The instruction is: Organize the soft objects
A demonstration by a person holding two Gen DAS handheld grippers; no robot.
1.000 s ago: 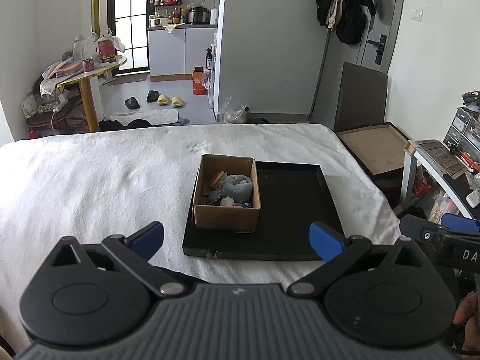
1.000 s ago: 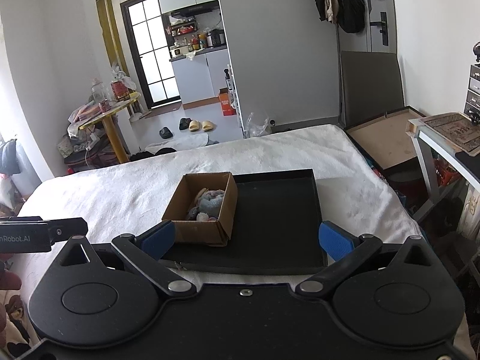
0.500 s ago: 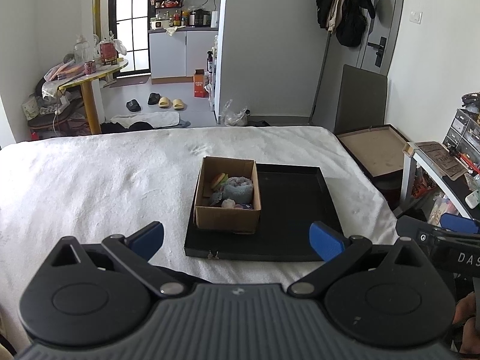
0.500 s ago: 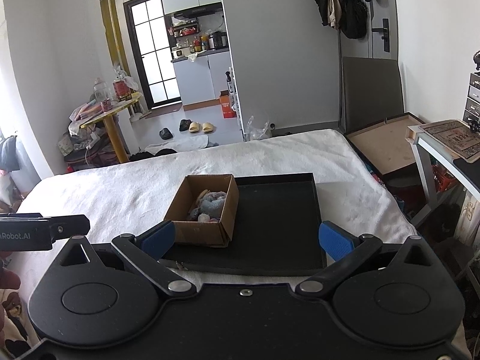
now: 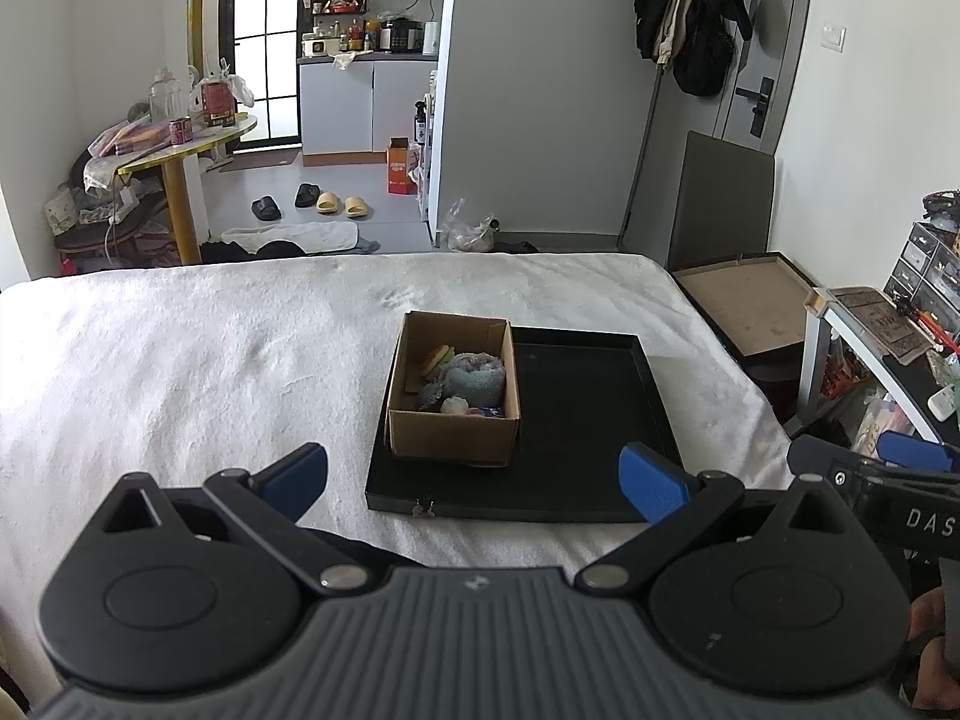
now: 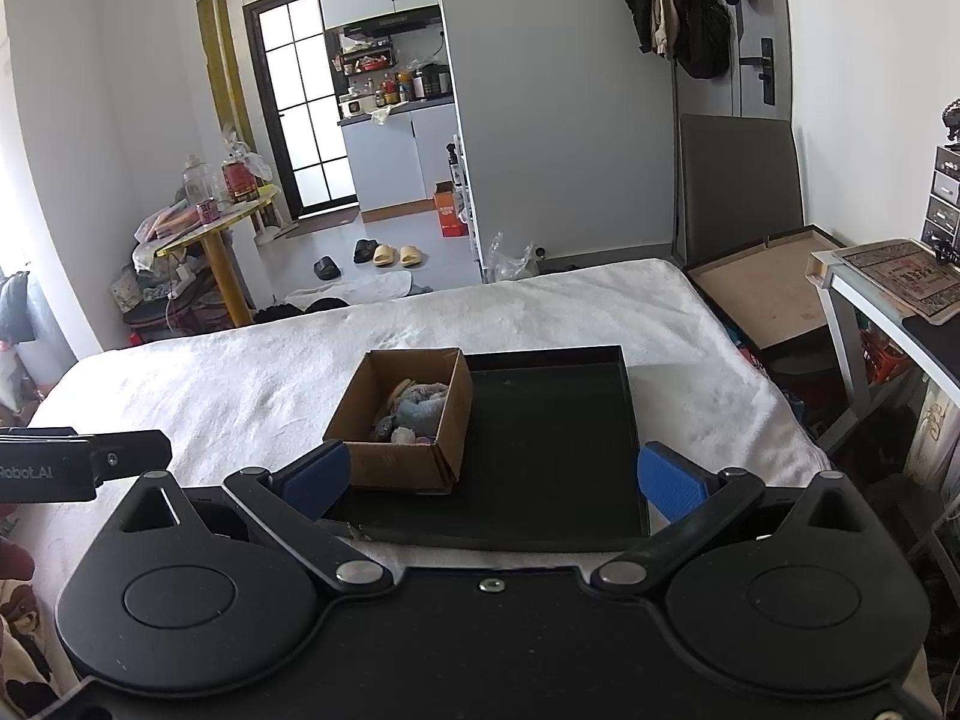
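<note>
My left gripper (image 5: 474, 477) is held above the near edge of the bed, its blue-padded fingers (image 5: 297, 474) spread wide with nothing between them. My right gripper (image 6: 492, 483) is in the same condition: pads (image 6: 669, 489) wide apart, holding nothing. Seen from the left wrist camera, the right gripper's body sits at about 4 o'clock; seen from the right wrist camera, the left gripper's body sits at about 9 o'clock.

The cardboard box (image 5: 451, 438) stands upright inside the black tray (image 5: 594, 420), pushed into the tray's left side, at 12 o'clock from both grippers and well apart from them. The tray rests on the white blanket (image 5: 180, 372) covering the bed.

Inside the box lie the soft objects: a rolled grey-blue towel (image 5: 477, 381), a small burger-shaped toy (image 5: 437, 359) at its 10 o'clock, and a pale round item (image 5: 454, 405) at its 6 o'clock, all touching one another. Further small pieces near the box's front wall are too small to identify. The rest of the tray, at 3 o'clock from the box, holds nothing.
</note>
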